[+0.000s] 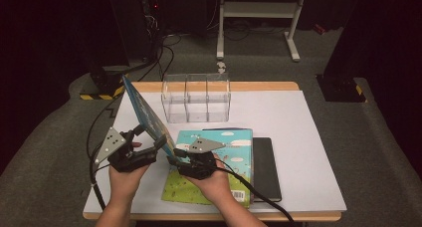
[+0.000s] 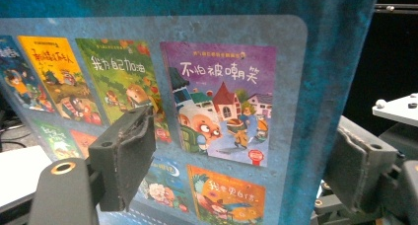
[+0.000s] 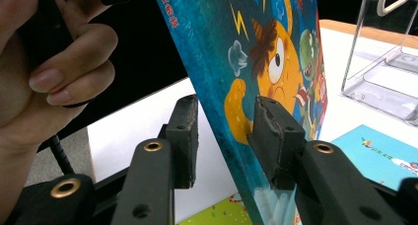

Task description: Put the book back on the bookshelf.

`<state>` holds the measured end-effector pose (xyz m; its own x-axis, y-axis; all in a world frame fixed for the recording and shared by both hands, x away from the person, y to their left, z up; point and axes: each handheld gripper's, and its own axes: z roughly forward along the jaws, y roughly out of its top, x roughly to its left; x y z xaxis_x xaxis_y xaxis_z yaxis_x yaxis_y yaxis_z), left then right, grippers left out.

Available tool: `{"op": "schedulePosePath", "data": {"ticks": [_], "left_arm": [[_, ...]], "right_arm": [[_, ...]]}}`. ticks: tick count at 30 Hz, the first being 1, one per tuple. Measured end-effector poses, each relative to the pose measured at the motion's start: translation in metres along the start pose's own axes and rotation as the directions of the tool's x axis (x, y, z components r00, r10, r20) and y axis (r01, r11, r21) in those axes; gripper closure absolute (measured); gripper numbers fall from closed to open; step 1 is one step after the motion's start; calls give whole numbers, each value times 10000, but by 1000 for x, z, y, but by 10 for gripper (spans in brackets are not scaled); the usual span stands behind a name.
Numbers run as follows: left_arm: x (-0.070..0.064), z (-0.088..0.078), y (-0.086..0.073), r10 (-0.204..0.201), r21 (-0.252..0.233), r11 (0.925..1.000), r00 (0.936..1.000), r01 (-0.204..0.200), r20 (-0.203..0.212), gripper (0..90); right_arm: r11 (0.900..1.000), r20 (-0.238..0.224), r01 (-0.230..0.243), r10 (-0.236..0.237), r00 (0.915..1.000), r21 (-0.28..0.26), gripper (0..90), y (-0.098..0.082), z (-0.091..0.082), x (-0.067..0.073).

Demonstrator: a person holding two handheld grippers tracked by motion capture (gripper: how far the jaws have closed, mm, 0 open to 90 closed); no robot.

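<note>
The tabletop [image 1: 308,137] carries it all, white sheet over a wooden edge, with dark floor and cables beyond. On it, at the back, stands a clear three-bay organizer [image 1: 196,103]; nearer the person lie a flat picture book [image 1: 234,160] and a black notebook [image 1: 266,170] tucked against its right side.

Now the main item: a blue book [image 1: 147,116], thin and hardbacked, stands tilted on edge over the left part of the tabletop, its top leaning away to the left. The right gripper view shows its front cover [image 3: 276,62], an orange cartoon face with lightning marks. The left gripper view gives the back cover [image 2: 197,101], a grid of small book covers with Chinese titles.

The right claw [image 1: 174,159] pinches the blue book low down, one pad on the front, the other just behind the back cover. The left claw [image 1: 149,137] stands wide, its jaws either side of the book's near edge; whether a pad touches, I cannot tell. The flat book lies right beneath the right hand [image 1: 216,182].
</note>
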<state>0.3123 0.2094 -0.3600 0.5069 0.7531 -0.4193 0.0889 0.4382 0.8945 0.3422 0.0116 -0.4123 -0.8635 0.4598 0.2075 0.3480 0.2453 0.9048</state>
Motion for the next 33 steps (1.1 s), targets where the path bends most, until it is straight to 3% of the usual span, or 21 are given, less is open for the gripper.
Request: {"op": "schedulePosePath", "data": {"ticks": [10, 15, 21, 25, 29, 30, 31, 32, 33], "left_arm": [[0, 1, -1, 159, 50, 9999, 9997, -158, -197, 215], [-1, 2, -2, 230, -13, 9997, 9993, -230, -281, 216], [-1, 2, -2, 306, 7, 9995, 9988, -306, -379, 219], [-2, 1, -2, 377, 70, 9993, 9984, -375, -428, 228], [-2, 2, -2, 424, 120, 9990, 9981, -419, -437, 227], [-3, 2, -2, 430, 108, 9990, 9981, -425, -441, 227], [-3, 2, -2, 401, 67, 9992, 9981, -398, -458, 227], [-3, 2, -2, 392, 57, 9992, 9981, -390, -466, 227], [-3, 2, -3, 346, 55, 9994, 9982, -344, -481, 227]], "right_arm": [[9999, -163, -79, 80, 9998, 67, 613, -2, 4, 1], [10000, -32, 41, -41, 10000, 79, 588, -1, -1, 1], [10000, 141, -15, 16, 9999, -42, 577, 0, -28, -5], [9995, 778, 223, -205, 9968, -218, 559, 0, -57, -14], [9989, 1876, 405, -351, 9816, -250, 527, -9, -92, -38], [9987, 2221, 468, -408, 9742, -218, 524, -12, -99, -44], [9984, 2867, 504, -405, 9572, -273, 515, -20, -115, -56], [9984, 2867, 504, -405, 9572, -273, 515, -20, -115, -56], [9982, 3059, 482, -353, 9514, -345, 515, -23, -120, -62]]}}
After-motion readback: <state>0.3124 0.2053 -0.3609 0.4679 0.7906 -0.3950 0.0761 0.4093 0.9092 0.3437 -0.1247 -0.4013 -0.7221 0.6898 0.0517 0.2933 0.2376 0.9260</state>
